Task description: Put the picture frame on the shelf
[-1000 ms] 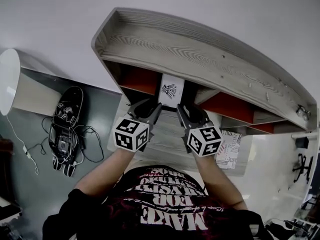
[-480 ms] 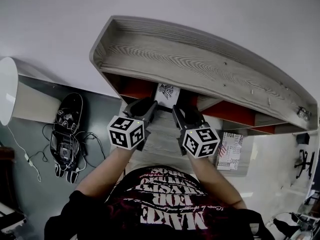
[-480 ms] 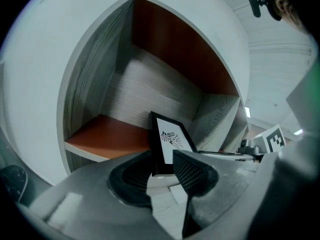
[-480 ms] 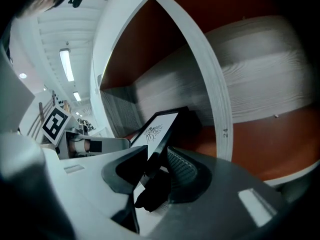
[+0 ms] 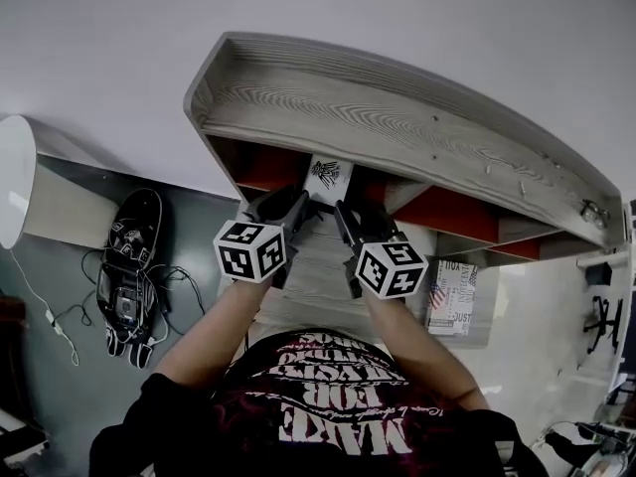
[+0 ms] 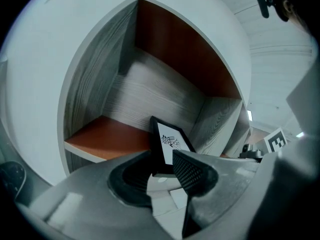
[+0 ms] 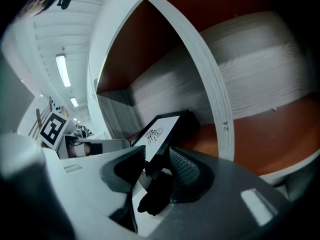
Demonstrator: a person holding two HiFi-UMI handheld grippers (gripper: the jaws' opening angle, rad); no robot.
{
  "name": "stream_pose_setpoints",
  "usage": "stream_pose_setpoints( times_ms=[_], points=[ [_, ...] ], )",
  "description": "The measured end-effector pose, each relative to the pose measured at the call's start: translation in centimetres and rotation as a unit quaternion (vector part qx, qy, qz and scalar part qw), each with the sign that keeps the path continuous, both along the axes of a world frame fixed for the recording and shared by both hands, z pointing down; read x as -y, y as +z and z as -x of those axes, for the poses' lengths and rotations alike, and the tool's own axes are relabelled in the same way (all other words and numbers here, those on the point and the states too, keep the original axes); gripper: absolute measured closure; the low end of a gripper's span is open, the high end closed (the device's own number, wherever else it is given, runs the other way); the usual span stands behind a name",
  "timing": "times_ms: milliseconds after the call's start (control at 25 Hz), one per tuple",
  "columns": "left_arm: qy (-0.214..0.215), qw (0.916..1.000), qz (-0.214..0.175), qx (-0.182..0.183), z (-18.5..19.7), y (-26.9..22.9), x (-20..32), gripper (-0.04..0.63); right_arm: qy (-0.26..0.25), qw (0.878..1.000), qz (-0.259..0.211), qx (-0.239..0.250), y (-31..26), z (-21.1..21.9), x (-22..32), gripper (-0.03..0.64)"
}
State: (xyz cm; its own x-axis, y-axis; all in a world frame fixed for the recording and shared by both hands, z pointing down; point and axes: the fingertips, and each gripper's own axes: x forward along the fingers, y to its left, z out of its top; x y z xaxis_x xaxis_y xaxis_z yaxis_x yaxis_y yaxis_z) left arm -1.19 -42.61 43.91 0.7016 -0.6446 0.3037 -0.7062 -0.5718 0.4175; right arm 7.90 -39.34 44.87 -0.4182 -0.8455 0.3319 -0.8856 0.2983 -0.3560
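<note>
Up close only, picture frame (image 6: 170, 140) edge apparently in left gripper's (image 6: 162, 157) grip.

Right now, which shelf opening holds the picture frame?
The left-end opening: the picture frame stands at its right side, beside the divider, not beyond it.

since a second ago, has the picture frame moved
Yes: the picture frame went deeper into the shelf; less of it shows past the top board's edge.

Wore a dark red tee (image 5: 328, 405) with white lettering. The left gripper (image 5: 286, 205) and right gripper (image 5: 348, 213) were grey, each with a black-and-white marker cube (image 5: 250, 250).
</note>
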Motion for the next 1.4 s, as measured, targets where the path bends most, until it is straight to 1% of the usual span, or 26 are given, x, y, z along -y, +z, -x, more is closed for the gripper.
stream_pose_setpoints(
  times_ms=[80, 240, 320, 400, 480, 560, 600, 680, 720, 760, 880, 1120, 1280, 1400],
  points=[
    [-0.001, 0.9999, -0.012, -0.006, -0.1, -0.3, -0.1, 0.459, -0.007, 1.000, -0.008, -0.010, 0.0, 0.1, -0.3, 0.420],
    [-0.008, 0.9983, -0.056, -0.007, 0.0, -1.7, -0.5, 0.454, -0.015, 0.999, -0.031, -0.031, -0.7, -0.7, -1.5, 0.396],
    [-0.018, 0.9966, -0.079, -0.013, 0.6, -3.1, -1.1, 0.451, -0.013, 0.998, -0.051, -0.037, -2.0, -1.5, -2.7, 0.394],
    [-0.024, 0.9936, -0.109, -0.022, 1.1, -4.9, -2.2, 0.451, -0.011, 0.995, -0.082, -0.052, -3.9, -2.4, -4.2, 0.397],
    [-0.021, 0.9890, -0.144, -0.024, 1.2, -7.0, -4.0, 0.462, -0.011, 0.989, -0.120, -0.079, -6.1, -3.5, -6.1, 0.430],
    [-0.015, 0.9837, -0.179, -0.016, 1.0, -8.9, -6.0, 0.493, -0.009, 0.982, -0.155, -0.107, -8.3, -4.7, -8.1, 0.466],
    [-0.013, 0.9809, -0.194, -0.011, 0.8, -9.7, -7.1, 0.523, -0.007, 0.978, -0.169, -0.118, -9.3, -5.3, -9.1, 0.492],
    [-0.005, 0.9758, -0.219, -0.003, 0.3, -11.2, -9.4, 0.591, -0.002, 0.973, -0.191, -0.133, -10.9, -6.6, -11.1, 0.556],
    [0.001, 0.9736, -0.228, 0.000, -0.1, -11.8, -10.6, 0.595, -0.001, 0.971, -0.198, -0.138, -11.6, -7.1, -12.1, 0.588],
    [0.006, 0.9718, -0.236, 0.003, -0.5, -12.4, -11.7, 0.595, 0.000, 0.969, -0.204, -0.141, -12.1, -7.6, -13.1, 0.592],
    [0.014, 0.9679, -0.251, 0.014, -1.3, -13.7, -14.7, 0.595, 0.003, 0.967, -0.211, -0.142, -13.1, -9.1, -15.8, 0.592],
    [0.014, 0.9633, -0.266, 0.035, -1.9, -15.0, -20.0, 0.595, 0.020, 0.966, -0.211, -0.147, -14.3, -11.8, -21.6, 0.592],
    [0.015, 0.9626, -0.267, 0.046, -2.1, -15.5, -23.6, 0.595, 0.026, 0.966, -0.208, -0.148, -14.3, -12.5, -25.1, 0.592],
    [0.015, 0.9634, -0.264, 0.045, -2.0, -15.1, -25.7, 0.595, 0.029, 0.968, -0.204, -0.145, -13.9, -12.7, -27.3, 0.592]
  ],
)
